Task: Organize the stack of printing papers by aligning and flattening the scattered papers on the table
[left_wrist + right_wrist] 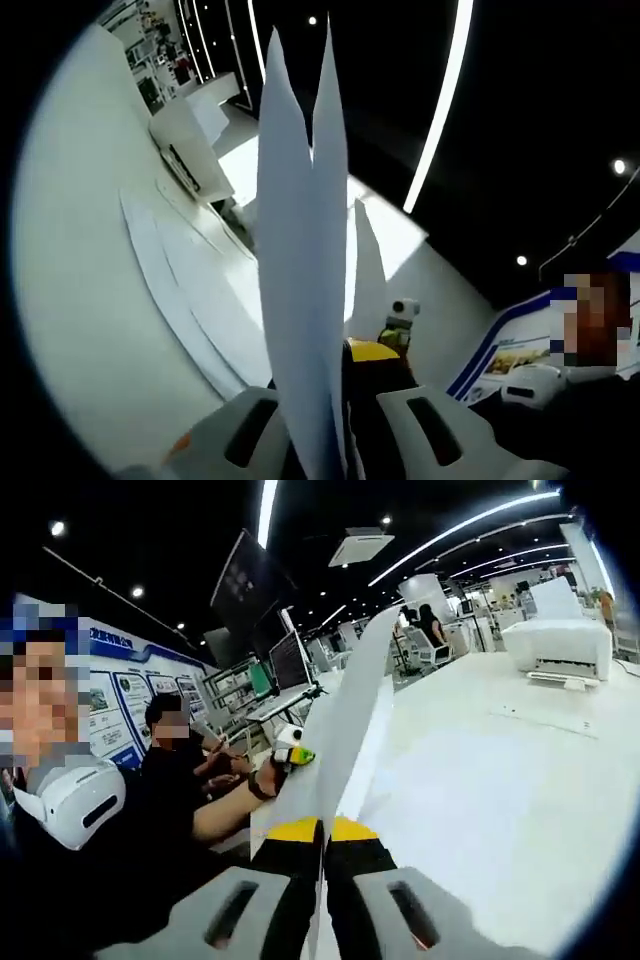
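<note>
Bright ceiling light strips (440, 110), dark ceiling, glare on white table (500, 770), fisheye-bent edges

Black ceiling with long white LED light strips (455, 528); blue-and-white poster wall panels (108, 705); white printer (558, 646) on the white desk (520, 780).

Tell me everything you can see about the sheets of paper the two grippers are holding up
The held papers are plain white, thin sheets seen edge-on, lifted off the white table. In the left gripper view they rise from between the left gripper's jaws and fan into pointed tips. In the right gripper view the right gripper clamps one edge, and the sheets curve upward. More white sheets lie flat, scattered on the table.
</note>
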The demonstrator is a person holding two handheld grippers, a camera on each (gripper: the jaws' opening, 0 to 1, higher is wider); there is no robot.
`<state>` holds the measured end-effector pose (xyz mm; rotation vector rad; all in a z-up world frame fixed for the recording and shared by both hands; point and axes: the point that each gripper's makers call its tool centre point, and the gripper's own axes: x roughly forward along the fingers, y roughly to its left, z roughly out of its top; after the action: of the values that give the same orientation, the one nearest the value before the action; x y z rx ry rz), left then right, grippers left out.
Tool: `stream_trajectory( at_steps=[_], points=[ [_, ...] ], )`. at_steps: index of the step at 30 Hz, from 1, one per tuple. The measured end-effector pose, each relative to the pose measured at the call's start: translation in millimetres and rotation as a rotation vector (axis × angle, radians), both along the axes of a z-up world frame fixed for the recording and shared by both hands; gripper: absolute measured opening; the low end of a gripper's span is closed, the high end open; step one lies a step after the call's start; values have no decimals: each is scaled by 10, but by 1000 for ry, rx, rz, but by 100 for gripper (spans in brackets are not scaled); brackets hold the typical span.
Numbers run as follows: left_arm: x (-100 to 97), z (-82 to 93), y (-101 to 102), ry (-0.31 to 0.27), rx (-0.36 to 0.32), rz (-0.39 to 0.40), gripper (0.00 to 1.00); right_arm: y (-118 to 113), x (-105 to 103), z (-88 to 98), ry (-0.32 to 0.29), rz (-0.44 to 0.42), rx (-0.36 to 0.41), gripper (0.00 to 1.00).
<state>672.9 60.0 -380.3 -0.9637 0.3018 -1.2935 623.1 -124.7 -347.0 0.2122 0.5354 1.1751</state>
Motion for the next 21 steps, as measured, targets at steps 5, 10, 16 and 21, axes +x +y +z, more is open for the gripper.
stream_trajectory(
  at_steps=[5, 10, 16, 21],
  points=[
    [-6, 2, -3, 0, 1, 1, 6, 39, 44, -44, 38, -5, 11, 0],
    [-16, 5, -7, 0, 1, 0, 6, 80, 36, -83, 47, 5, 1, 0],
    [-11, -1, -4, 1, 4, 1, 6, 124, 24, -136, 49, 12, -20, 0],
    [14, -10, 15, 2, 4, 1, 6, 137, 41, -149, 48, 12, -26, 0]
  ],
)
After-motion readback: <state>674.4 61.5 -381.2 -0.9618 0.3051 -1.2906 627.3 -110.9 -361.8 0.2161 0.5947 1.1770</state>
